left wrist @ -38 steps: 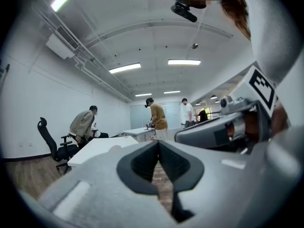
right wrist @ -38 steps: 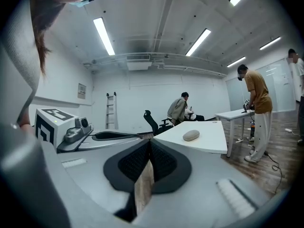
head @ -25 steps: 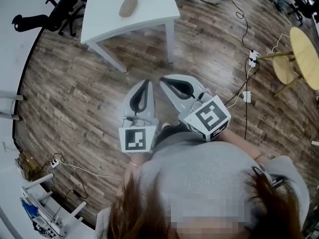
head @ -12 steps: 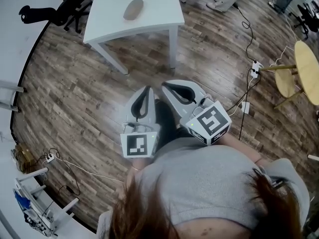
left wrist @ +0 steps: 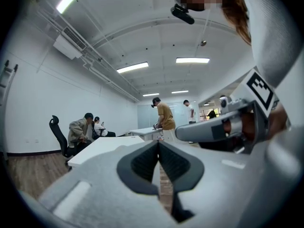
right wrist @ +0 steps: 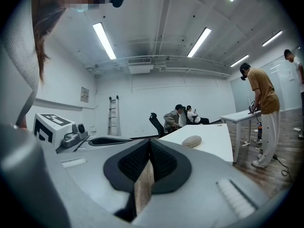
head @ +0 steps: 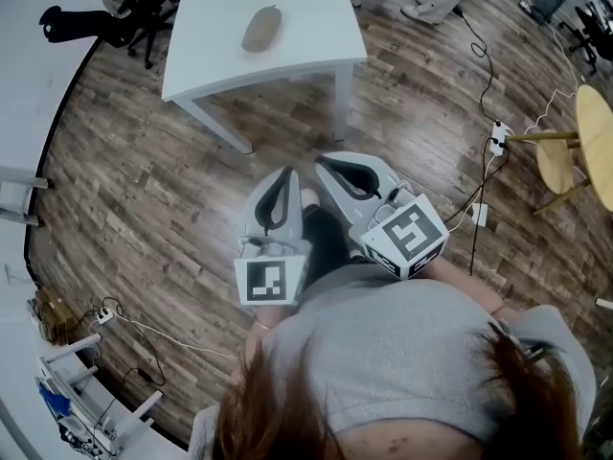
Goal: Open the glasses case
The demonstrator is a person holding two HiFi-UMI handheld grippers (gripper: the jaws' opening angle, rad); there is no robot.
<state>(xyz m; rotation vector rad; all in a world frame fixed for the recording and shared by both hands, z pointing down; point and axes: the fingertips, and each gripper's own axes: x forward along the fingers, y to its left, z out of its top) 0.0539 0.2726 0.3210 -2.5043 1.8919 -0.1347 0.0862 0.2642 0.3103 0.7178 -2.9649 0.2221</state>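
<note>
A beige oval glasses case [head: 261, 29] lies closed on a white table [head: 287, 60] ahead of me; the right gripper view shows the case [right wrist: 192, 141] on the tabletop beyond the jaws. My left gripper [head: 284, 174] and right gripper [head: 322, 164] are held side by side over the wooden floor, well short of the table, both pointing towards it. Both are shut with nothing between the jaws. In the left gripper view the shut left gripper [left wrist: 158, 144] faces the table [left wrist: 102, 148], with the right gripper's body to its right.
Cables and a power strip [head: 495, 135] lie on the floor to the right, near a round wooden table [head: 596, 132]. Black office chairs [head: 115, 17] stand left of the white table. Several people [right wrist: 180, 118] sit and stand farther off in the room.
The white table and the glasses case have come nearer and lower in the head view as I moved forward. Both grippers stay shut and side by side.
</note>
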